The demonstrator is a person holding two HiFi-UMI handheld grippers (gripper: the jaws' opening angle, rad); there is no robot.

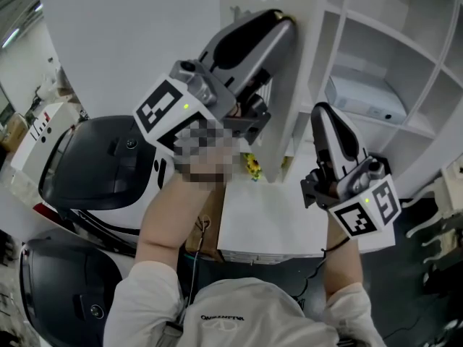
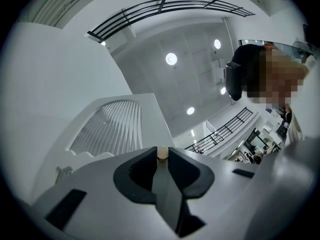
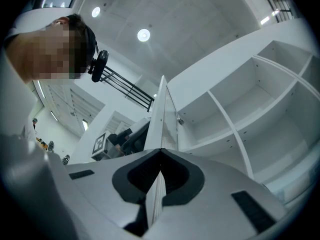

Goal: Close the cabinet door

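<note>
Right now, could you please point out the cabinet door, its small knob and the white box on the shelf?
cabinet door (image 3: 161,115): right gripper view, on its narrow front edge.
knob (image 2: 162,153): left gripper view, on its rounded end.
white box (image 1: 362,96): head view, on its top face.

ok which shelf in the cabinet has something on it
The shelf just right of the right gripper's tip: a flat white box lies on it. The shelves above and below it look bare.
</note>
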